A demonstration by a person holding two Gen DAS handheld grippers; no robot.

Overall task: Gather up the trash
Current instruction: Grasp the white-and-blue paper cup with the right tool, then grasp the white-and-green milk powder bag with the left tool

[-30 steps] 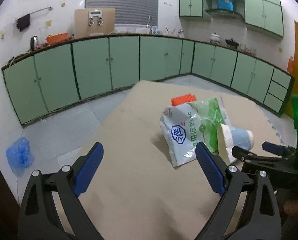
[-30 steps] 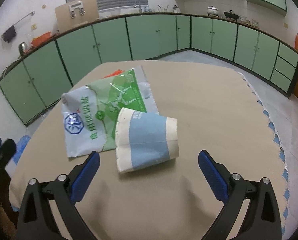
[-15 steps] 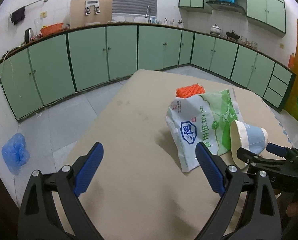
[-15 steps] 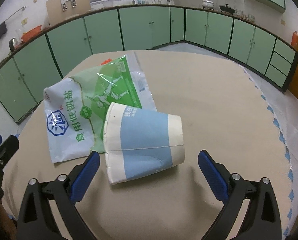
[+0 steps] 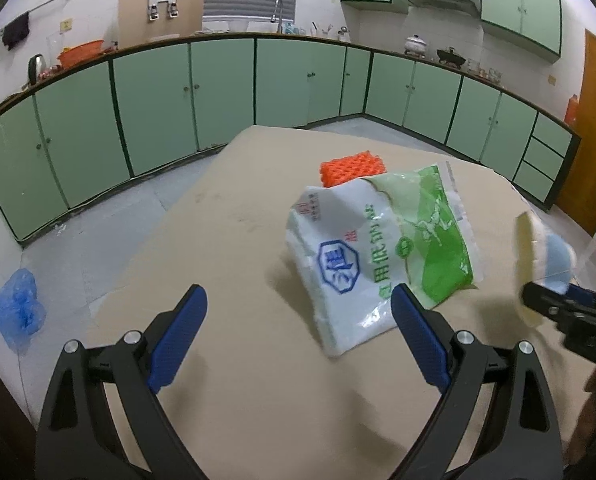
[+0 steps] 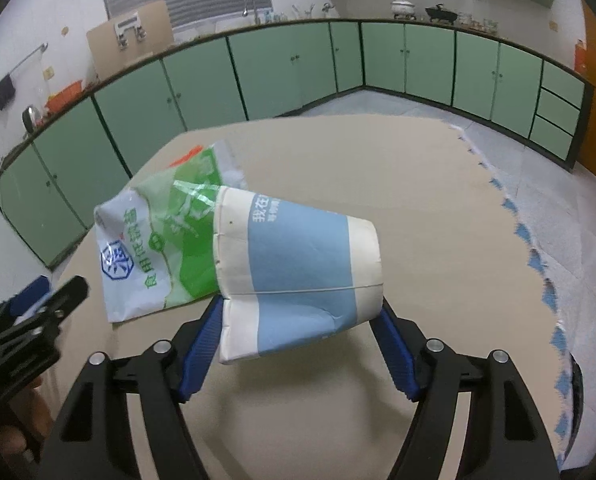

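Your left gripper (image 5: 298, 320) hangs over the tan table (image 5: 226, 240), jaws spread wide with nothing between them. Just ahead, the white-and-green plastic bag (image 5: 377, 256) lies crumpled on the tabletop, an orange foam net (image 5: 351, 168) tucked behind it. Over on the right, your right gripper (image 6: 298, 320) has both blue pads pressed against the dented paper cup (image 6: 298, 276), which lies on its side, rim against the bag.

Paper cup (image 6: 298, 276): matt, creased, blue band on cream. Beside cup, plastic bag (image 5: 381, 256): glossy, crinkled. Beyond bag, orange foam net (image 5: 351, 168): rough mesh. Table (image 5: 234, 360) under cup: matt beige. Gripper pads (image 6: 393, 352): ribbed blue plastic.
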